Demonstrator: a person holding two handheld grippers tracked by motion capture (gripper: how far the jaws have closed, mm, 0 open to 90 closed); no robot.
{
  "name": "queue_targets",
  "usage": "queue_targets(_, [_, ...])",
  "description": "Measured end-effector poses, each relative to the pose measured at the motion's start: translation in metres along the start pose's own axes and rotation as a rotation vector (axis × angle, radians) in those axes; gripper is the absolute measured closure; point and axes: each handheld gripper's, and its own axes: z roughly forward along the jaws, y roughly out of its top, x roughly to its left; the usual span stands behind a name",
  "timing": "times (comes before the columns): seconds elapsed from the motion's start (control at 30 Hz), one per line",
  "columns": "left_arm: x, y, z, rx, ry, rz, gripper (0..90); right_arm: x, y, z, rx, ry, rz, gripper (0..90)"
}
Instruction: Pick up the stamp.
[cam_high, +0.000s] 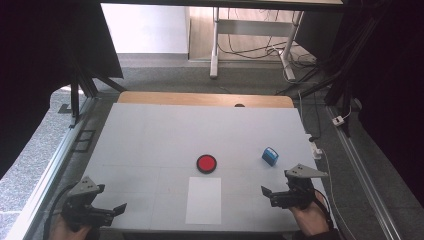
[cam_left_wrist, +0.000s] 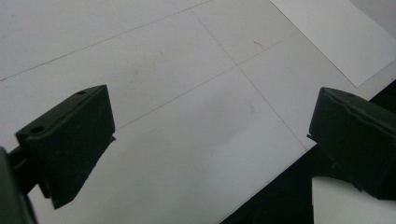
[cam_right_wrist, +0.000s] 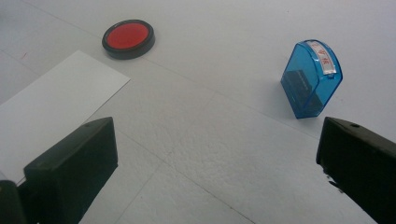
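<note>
Down at the near left corner of the white table (cam_high: 150, 135), the left gripper (cam_high: 116, 210) rests low in the person's hand, its two black jaws spread wide apart with nothing between them; in the left gripper view they frame bare tabletop crossed by thin pencil lines, with the table's near edge just beneath them. Ahead of it and off to its right lies the plain white rectangular sheet of paper (cam_high: 203, 200), flat on the table between the two grippers. Beyond the sheet's far edge, nearer the right gripper than the left, sits the round black ink pad with a red centre (cam_high: 206, 163), lying flat and apart from the paper. The right gripper (cam_high: 268, 193) is held near the table's right front corner, its jaws likewise wide open and empty. Just ahead of it and slightly to its right stands the small translucent blue plastic stamp with a rounded top (cam_right_wrist: 312, 79), near its right jaw but not touching.
</note>
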Motion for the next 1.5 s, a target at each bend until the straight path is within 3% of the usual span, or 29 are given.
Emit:
queue_targets(0.17, [0.0, 0.0, 0.0, 0.0, -0.002, -0.001, 0.4, -0.003, 0.004, 0.007, 0.02, 0.004, 0.009, 0.0])
queue_targets(0.67, [0.001, 0.0, 0.0, 0.001, -0.004, -0.007, 0.2, -0.02, 0.016, 0.027, 0.055, -0.047, 0.019, 0.0])
queue_targets(0.97, [0.001, 0.0, 0.001, 0.002, -0.006, -0.014, 0.1, -0.04, 0.025, 0.044, 0.086, -0.076, 0.007, 0.0])
queue_targets(1.13, [0.002, 0.0, 0.001, 0.003, -0.009, -0.018, 0.0, -0.05, 0.029, 0.052, 0.091, -0.059, 0.019, 0.0])
queue_targets(1.5, [0.002, 0.001, 0.001, 0.006, -0.01, -0.018, 0.0, -0.068, 0.035, 0.07, 0.135, -0.073, -0.001, 0.0])
